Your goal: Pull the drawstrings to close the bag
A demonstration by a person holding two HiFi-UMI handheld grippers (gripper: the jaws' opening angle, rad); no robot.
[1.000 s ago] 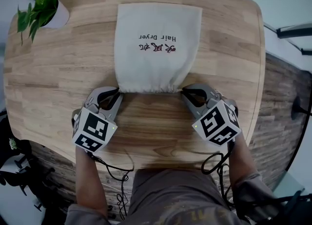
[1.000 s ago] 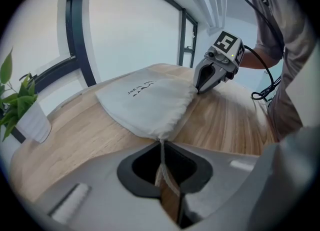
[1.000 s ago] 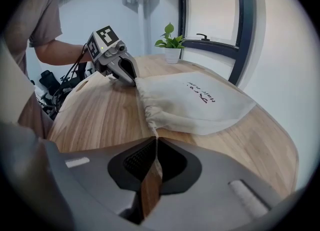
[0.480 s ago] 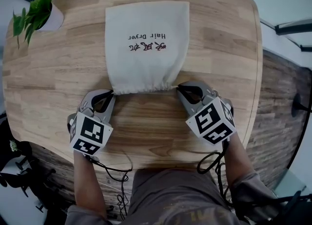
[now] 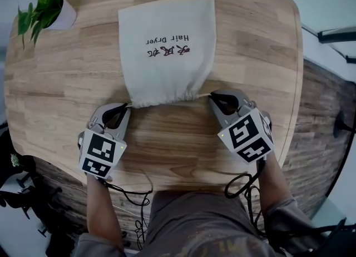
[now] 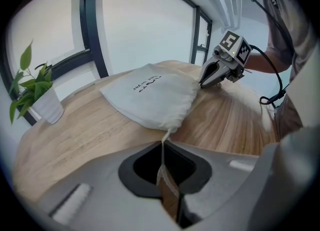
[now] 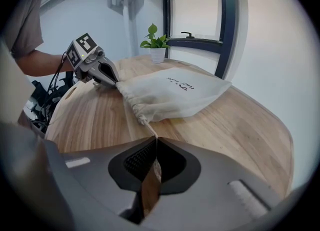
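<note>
A cream cloth bag (image 5: 167,44) with red and black print lies flat on the wooden table (image 5: 61,89), its gathered mouth (image 5: 164,99) facing me. My left gripper (image 5: 127,105) is shut on the left drawstring right at the mouth's left corner. My right gripper (image 5: 211,95) is shut on the right drawstring (image 5: 203,94), a short taut length away from the right corner. In the left gripper view, the string (image 6: 164,136) runs from the bag (image 6: 150,97) into the closed jaws. The right gripper view shows the same for its string (image 7: 150,129) and the bag (image 7: 172,92).
A potted plant (image 5: 41,8) stands at the table's far left corner. The table's near edge (image 5: 183,181) lies just behind both grippers, with cables (image 5: 242,186) hanging below it. Dark window frames (image 7: 225,20) stand beyond the far side.
The right gripper has moved right, drawing out a short length of string. The bag's mouth is bunched narrower. The left gripper has hardly moved.
</note>
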